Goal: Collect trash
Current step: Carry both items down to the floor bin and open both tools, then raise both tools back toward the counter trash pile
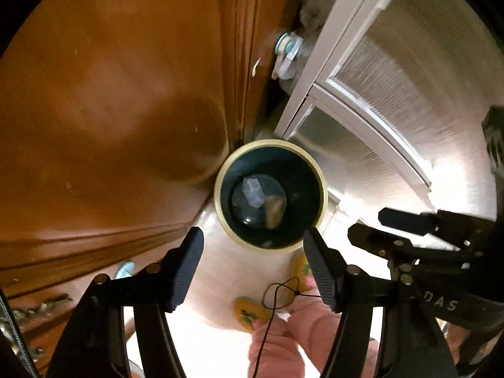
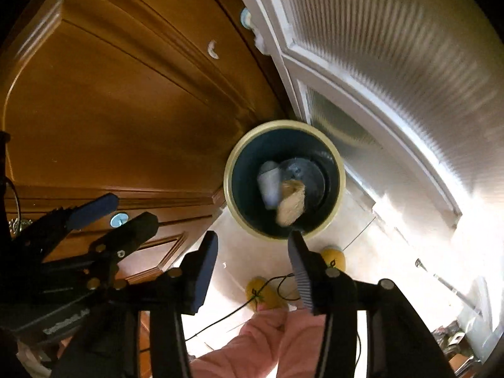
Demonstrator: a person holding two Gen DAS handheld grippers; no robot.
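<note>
The bin (image 1: 270, 194) (image 2: 284, 179), dark inside with a cream rim, stands on the pale floor (image 1: 233, 280) (image 2: 371, 252) just ahead of both tongs; at its bottom lie a grey-white scrap (image 1: 252, 193) (image 2: 270, 186) and, touching it, a tan wad (image 1: 274, 211) (image 2: 291, 205); the left tongs (image 1: 253, 266) (image 2: 111, 215) gape wide and hold nothing, their tips flanking the bin's near rim in their own view; the right tongs (image 2: 252, 267) (image 1: 367, 225) are likewise wide and empty, just beside the left pair; beyond the bin, to the left of the tongs, rises a brown wooden door (image 1: 110, 110) (image 2: 126, 100); to the right, a white-framed ribbed glass door (image 1: 393, 94) (image 2: 393, 63); below the tongs show two yellow slippers (image 1: 252, 313) (image 2: 264, 293), pink trousers (image 1: 283, 346) (image 2: 267, 343) and a thin black cord (image 1: 278, 296) (image 2: 283, 286).
</note>
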